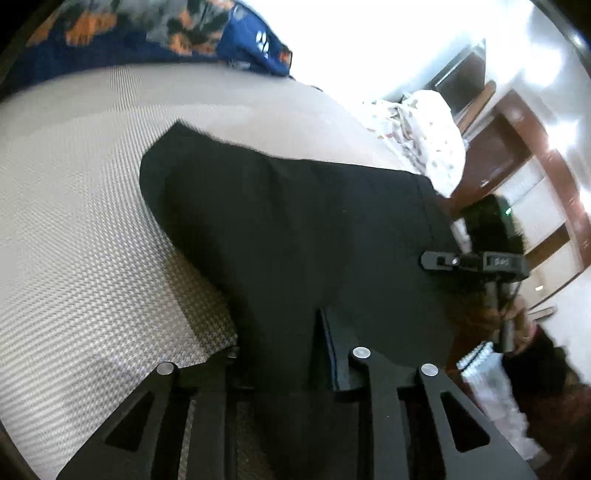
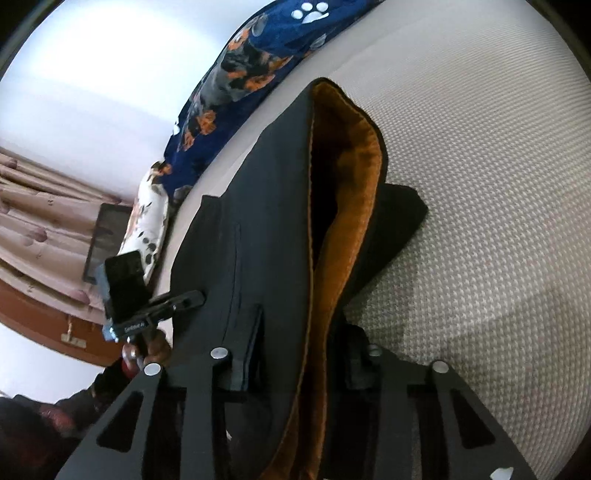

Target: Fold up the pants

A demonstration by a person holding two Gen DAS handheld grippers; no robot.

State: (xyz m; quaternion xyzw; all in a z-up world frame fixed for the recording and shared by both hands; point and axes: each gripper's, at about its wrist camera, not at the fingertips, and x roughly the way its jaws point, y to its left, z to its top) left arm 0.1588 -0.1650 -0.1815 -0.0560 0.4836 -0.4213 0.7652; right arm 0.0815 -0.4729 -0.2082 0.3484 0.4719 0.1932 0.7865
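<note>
Left wrist view: a woven beige bed surface (image 1: 92, 221) carries the black pants (image 1: 288, 229), which lie across its middle and rise toward the near edge where both grippers hold them. A blue patterned blanket (image 1: 122, 33) lies at the far edge and a white floral pillow (image 1: 424, 136) at the far right. The left gripper (image 1: 280, 354) has its fingers closed together on a near fold of the pants; the right gripper (image 1: 436, 260) pinches their right edge. In the right wrist view the right gripper (image 2: 299, 354) is clamped over layered cloth, and the orange lining (image 2: 354, 206) gapes open along the pants' upper edge. Judged risks: the thick, lined layers may slip unevenly from either grip; the open waistband may fold in on itself and bunch; pulling the two held points out of step would skew the crease; the far end (image 1: 173, 147), unheld, may drag across the textured surface and wrinkle.
</note>
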